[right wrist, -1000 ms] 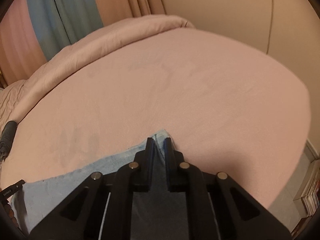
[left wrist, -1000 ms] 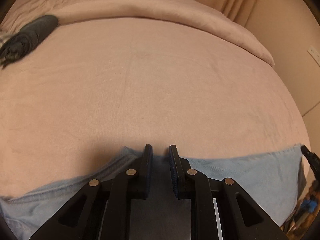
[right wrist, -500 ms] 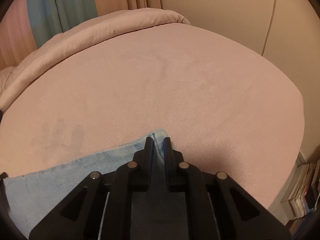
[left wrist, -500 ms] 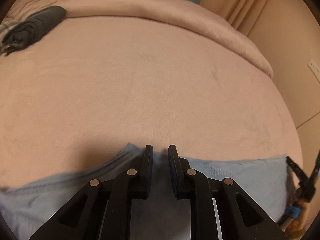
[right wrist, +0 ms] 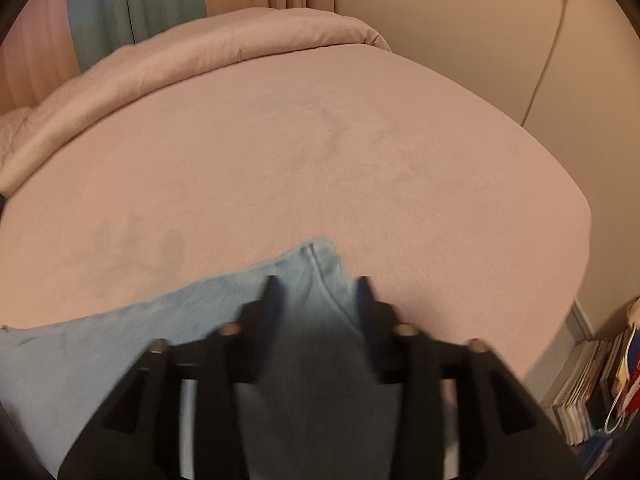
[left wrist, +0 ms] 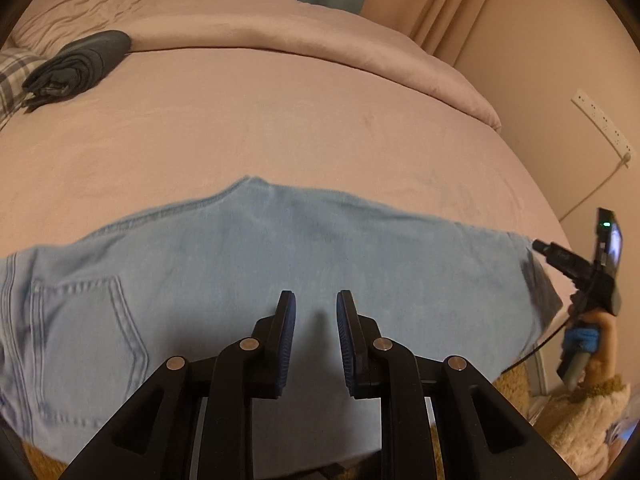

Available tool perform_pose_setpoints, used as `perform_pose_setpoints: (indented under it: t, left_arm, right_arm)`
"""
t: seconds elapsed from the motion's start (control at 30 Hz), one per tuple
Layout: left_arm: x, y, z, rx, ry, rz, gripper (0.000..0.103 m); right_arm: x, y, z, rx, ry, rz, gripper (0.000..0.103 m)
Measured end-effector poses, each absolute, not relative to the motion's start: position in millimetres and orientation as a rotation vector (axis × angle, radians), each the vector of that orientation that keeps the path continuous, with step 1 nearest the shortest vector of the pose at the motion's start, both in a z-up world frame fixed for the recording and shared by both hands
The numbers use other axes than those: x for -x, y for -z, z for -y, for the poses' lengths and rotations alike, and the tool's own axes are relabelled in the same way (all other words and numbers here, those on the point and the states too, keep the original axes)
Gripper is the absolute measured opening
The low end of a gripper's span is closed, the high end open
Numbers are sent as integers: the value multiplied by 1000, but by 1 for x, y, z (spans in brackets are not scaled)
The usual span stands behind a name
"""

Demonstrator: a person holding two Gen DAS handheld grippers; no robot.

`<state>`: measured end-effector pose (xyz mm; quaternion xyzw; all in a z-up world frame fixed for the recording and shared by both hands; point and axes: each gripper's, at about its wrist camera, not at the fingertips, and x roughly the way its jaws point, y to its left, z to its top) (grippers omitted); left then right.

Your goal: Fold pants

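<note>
Light blue denim pants [left wrist: 280, 264] lie spread across the near edge of the pink bed [left wrist: 280, 128], back pocket [left wrist: 76, 320] at the left. My left gripper [left wrist: 312, 298] is open and empty, hovering just above the fabric near its middle. In the right wrist view the pants' leg end [right wrist: 316, 264] lies flat with its corner pointing away. My right gripper [right wrist: 318, 284] is open above that corner, blurred by motion. The right gripper also shows in the left wrist view [left wrist: 576, 268] at the pants' right end.
A rolled dark garment [left wrist: 76, 64] and a plaid cloth [left wrist: 12, 76] lie at the far left of the bed. A folded pink duvet [left wrist: 300, 32] runs along the far side. A wall [right wrist: 480, 40] and stacked books [right wrist: 600, 380] stand to the right.
Both grippers have let go of the pants and opened. They have drawn back, and the pants now lie flat on the bed in front of them.
</note>
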<state>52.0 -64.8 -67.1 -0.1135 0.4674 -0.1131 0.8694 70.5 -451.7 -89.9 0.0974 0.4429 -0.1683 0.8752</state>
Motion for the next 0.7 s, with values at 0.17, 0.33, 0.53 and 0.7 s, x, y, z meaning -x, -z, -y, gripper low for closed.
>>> perform_pose_setpoints:
  t: [0.17, 0.33, 0.53, 0.7]
  left_arm:
    - [-43, 73, 75, 209, 298, -1003, 20]
    - [-44, 104, 75, 207, 257, -1097, 20]
    - [-45, 104, 66, 254, 274, -1093, 20]
    - [-44, 107, 65, 262, 281, -1084, 20]
  right_arm:
    - [-23, 66, 444, -266, 332, -841, 63]
    - [7, 80, 451, -331, 379, -856, 63]
    - [18, 107, 460, -355, 414, -903, 65]
    - [20, 122, 465, -415, 409, -920, 60]
